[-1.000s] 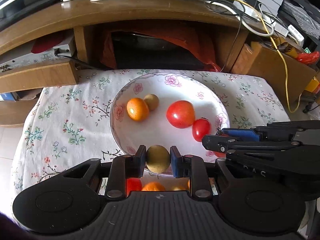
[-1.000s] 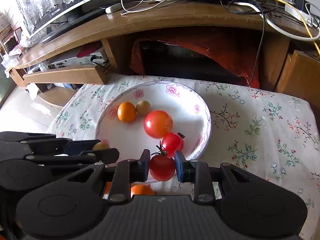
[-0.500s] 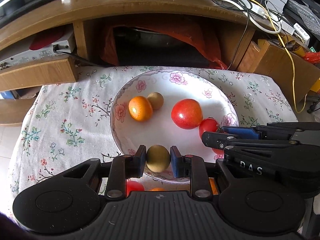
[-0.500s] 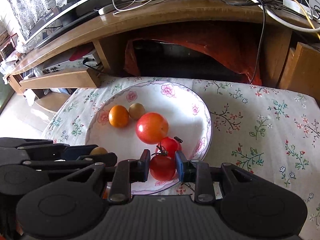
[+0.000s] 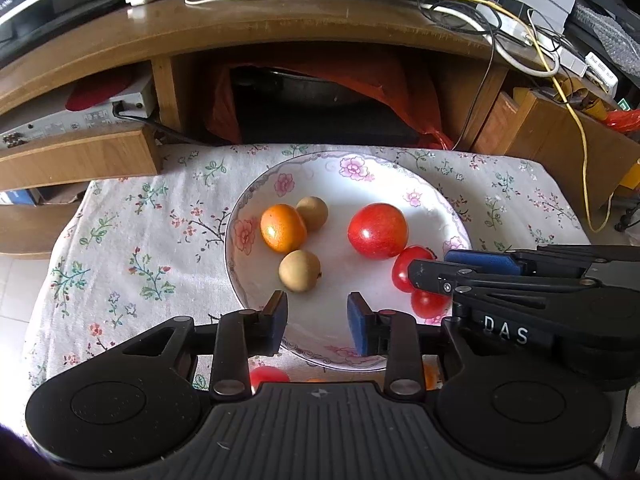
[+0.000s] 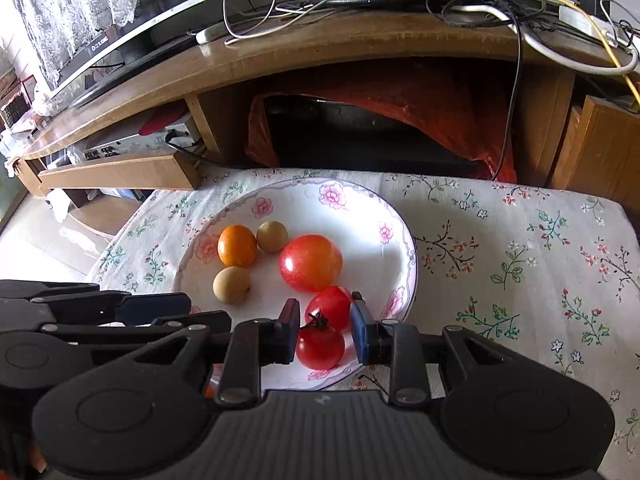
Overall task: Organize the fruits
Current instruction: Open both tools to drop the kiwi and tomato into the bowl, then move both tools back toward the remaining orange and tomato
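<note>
A white flowered bowl on the floral cloth holds an orange, two tan round fruits, a big red tomato and two small tomatoes. My left gripper is open and empty, just behind the nearer tan fruit. My right gripper is open, its pads on either side of the nearest small tomato, which lies in the bowl.
A wooden TV stand with cables stands behind the table. More fruit shows under the left gripper, a red one among them. The floral cloth stretches to the right of the bowl.
My left gripper has opened and the tan fruit now lies in the bowl. My right gripper has opened and the small tomato rests in the bowl by the other one.
</note>
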Demonstrator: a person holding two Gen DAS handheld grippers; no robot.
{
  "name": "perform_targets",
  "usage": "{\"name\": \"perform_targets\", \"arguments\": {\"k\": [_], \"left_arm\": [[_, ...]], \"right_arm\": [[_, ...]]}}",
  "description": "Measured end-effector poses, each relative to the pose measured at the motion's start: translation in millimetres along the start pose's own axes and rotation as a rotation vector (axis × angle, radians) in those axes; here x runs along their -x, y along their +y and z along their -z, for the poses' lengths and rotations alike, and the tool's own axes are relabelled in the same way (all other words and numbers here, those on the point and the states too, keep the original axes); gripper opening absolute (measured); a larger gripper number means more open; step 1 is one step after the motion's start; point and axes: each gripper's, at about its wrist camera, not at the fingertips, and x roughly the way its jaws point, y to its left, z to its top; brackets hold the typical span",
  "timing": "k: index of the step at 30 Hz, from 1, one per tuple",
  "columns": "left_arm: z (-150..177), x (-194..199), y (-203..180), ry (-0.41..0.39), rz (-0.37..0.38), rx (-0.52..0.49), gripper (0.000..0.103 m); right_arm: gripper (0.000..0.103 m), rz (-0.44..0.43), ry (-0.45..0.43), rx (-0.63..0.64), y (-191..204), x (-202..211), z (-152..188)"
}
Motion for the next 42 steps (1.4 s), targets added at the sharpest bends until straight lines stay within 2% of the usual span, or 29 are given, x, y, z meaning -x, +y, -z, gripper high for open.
{"name": "perform_targets", "arguments": {"k": [21, 35, 42], "left_arm": [[12.9, 37.4, -1.6, -0.033, 0.011, -0.010, 0.042], [39.8, 50.1, 3.8, 0.013, 0.014, -0.005, 0.042], [39.5, 40.9, 13.0, 0.040, 0.034, 0.014, 0.054]], "right_arm": [[0.020, 0.020, -0.028, 0.011, 18.5, 37.6, 6.6], [0.020, 0.026, 0.049, 0.030, 40.0, 43.9, 36.3], [0.021, 0.027, 0.060, 0.015, 35.7, 42.1, 39.9]]}}
